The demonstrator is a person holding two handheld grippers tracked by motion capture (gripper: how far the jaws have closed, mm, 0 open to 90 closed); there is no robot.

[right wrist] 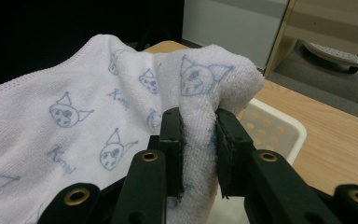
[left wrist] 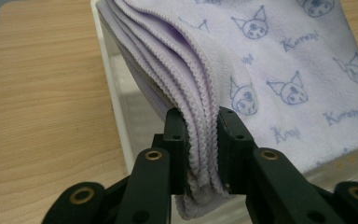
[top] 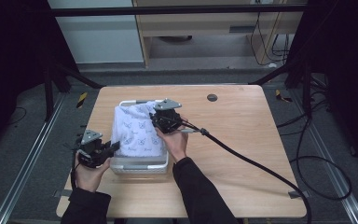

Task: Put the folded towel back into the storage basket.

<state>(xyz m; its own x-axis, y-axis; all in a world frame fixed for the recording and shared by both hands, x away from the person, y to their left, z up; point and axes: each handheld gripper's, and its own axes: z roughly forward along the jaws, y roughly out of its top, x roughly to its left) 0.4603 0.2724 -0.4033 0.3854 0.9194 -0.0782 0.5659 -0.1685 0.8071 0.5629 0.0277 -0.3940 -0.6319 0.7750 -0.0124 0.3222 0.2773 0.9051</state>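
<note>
On the worktop (top: 242, 140): white basket (top: 140, 165), left of centre, near the front edge.
Towel (top: 135, 128): pale lilac, printed with blue cat faces, folded in layers, draped over the basket and filling its top.
Left gripper (top: 114, 148): at the towel's near left corner, fingers (left wrist: 175, 140) pinching the stacked hemmed edges.
Right gripper (top: 154, 116): at the towel's far right side, fingers (right wrist: 170, 149) clamped on a raised bunch of cloth.
Cable (top: 251, 161): black, trailing right across the worktop.

On the lilac towel (left wrist: 279, 60) you hold, you can read a blue script word between the cat-face drawings, something like "Kuromi", though its letters stay too blurred to confirm.
</note>
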